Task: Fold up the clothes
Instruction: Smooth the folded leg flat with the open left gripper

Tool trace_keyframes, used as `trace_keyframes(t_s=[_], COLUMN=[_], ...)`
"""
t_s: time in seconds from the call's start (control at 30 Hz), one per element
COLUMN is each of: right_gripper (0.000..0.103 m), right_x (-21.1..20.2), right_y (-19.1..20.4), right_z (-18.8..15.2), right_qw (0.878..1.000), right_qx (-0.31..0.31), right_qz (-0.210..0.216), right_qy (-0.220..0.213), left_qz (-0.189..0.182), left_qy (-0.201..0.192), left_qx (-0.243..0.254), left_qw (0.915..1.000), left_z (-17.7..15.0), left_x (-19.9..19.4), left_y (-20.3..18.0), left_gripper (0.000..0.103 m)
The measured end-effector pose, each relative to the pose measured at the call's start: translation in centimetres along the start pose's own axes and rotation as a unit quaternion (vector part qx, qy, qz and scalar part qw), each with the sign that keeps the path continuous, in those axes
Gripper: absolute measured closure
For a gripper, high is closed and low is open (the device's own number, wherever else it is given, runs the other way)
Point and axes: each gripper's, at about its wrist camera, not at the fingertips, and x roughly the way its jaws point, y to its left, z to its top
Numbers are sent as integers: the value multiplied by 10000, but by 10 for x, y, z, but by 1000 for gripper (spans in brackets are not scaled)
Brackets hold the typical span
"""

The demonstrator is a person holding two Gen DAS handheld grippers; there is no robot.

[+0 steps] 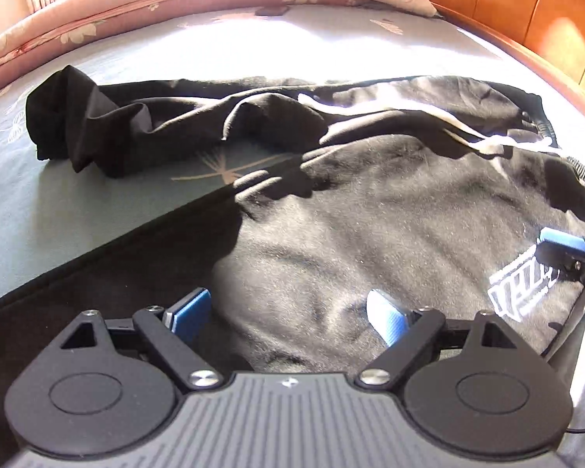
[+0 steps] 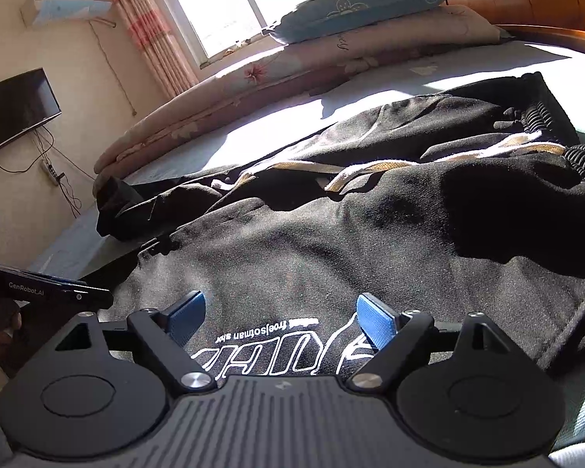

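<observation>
Sunlit grey-green bed sheet (image 1: 58,202) with a faint leaf print carries a black fleecy pair of jogging trousers (image 1: 351,210), white lettering on the near leg and pale drawstrings at the ribbed waistband. Left of the left gripper (image 1: 288,312), bare sheet lies open up to the garment's straight dark edge; its jaws stand spread above the fabric, pinching nothing. Beyond them, the far leg ends crumpled at upper left. Right gripper (image 2: 280,318) jaws are likewise spread over the lettering. Long axis runs left to right, waistband rightward.
</observation>
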Motion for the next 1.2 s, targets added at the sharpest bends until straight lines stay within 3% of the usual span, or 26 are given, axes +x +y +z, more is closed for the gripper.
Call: trace_keyframes(t_s=[0.1, 0.23, 0.43, 0.57, 0.7, 0.8, 0.93, 1.07, 1.2], right_gripper=[15, 15, 15, 14, 13, 13, 13, 13, 9], right_x=[-1, -2, -3, -2, -1, -2, -1, -1, 0], right_y=[-1, -5, -6, -4, -2, -2, -1, 1, 2], right_z=[0, 0, 0, -1, -2, -3, -3, -4, -5], right_qw=[10000, 9998, 9996, 9998, 9999, 9999, 9999, 9999, 9999], right_qx=[49, 157, 253, 199, 106, 121, 118, 88, 58], right_qz=[35, 88, 72, 24, -39, -61, -82, -110, -137], right_qy=[-5, -23, -53, -46, -41, -49, -57, -56, -56], left_qz=[124, 26, 220, 468, 362, 298, 571, 1043, 1035], left_qy=[294, 209, 231, 566, 834, 923, 1099, 1091, 1005], left_qx=[-19, -147, -1042, -1608, -2504, -3012, -3292, -3299, -3335], left_qw=[9995, 9997, 9940, 9842, 9638, 9486, 9361, 9319, 9316], left_z=[-15, -18, 6, 4, -41, -78, -110, -129, -133], left_x=[11, -12, -79, -111, -103, -83, -71, -84, -94], left_y=[-11, -2, 92, 171, 231, 256, 276, 289, 293], left_gripper=[15, 15, 14, 11, 11, 11, 11, 11, 11])
